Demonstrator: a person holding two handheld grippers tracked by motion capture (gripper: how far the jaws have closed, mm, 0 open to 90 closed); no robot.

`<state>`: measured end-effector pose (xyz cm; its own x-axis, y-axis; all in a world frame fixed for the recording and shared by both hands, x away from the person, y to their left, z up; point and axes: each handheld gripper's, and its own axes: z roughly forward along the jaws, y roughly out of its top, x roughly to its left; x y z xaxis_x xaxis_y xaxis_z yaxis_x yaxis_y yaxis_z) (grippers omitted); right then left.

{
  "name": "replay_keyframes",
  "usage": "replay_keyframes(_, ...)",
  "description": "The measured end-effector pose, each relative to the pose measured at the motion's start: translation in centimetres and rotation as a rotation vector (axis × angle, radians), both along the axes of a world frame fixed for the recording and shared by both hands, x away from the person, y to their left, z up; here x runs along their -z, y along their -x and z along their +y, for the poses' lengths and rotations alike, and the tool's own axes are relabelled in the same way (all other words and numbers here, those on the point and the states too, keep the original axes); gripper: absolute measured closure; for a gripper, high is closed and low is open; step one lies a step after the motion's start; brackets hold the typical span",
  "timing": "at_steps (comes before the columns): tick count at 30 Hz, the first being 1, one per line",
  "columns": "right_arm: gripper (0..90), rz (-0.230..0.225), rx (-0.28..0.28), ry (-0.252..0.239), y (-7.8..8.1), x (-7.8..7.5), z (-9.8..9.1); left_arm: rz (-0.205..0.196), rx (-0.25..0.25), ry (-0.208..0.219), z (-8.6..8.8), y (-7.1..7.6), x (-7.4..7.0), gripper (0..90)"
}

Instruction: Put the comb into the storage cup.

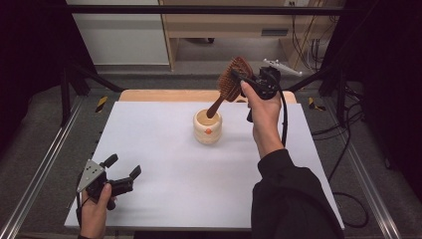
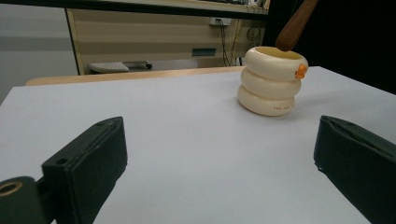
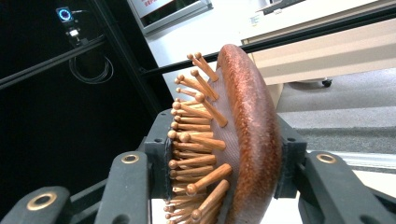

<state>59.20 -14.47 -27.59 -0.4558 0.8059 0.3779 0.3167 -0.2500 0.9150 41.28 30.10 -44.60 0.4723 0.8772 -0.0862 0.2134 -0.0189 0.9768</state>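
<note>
**White tabletop carries a single cream holder**

A white rectangular table (image 1: pixel 164 189) fills the middle of the high view, its matte surface plain from edge to edge. A strip of light wood (image 1: pixel 164 95) runs along the far edge, showing beyond the white top. One thing stands directly on the surface: a cream-coloured holder (image 1: pixel 207 126) shaped like three stacked rings, upright, with a small orange mark on its side. It sits nearer the far edge than the near one, a little right of centre, well apart from both side edges. Grey floor (image 1: pixel 45 129) surrounds the table.
</note>
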Motion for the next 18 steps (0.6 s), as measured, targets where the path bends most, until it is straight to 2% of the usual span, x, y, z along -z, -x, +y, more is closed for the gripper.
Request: replay_keyframes(18, 52.5, 0.012, 0.006, 0.003, -0.15, 0.41, -0.22, 0.001, 0.000, -0.001, 0.06, -0.01, 0.01, 2.9)
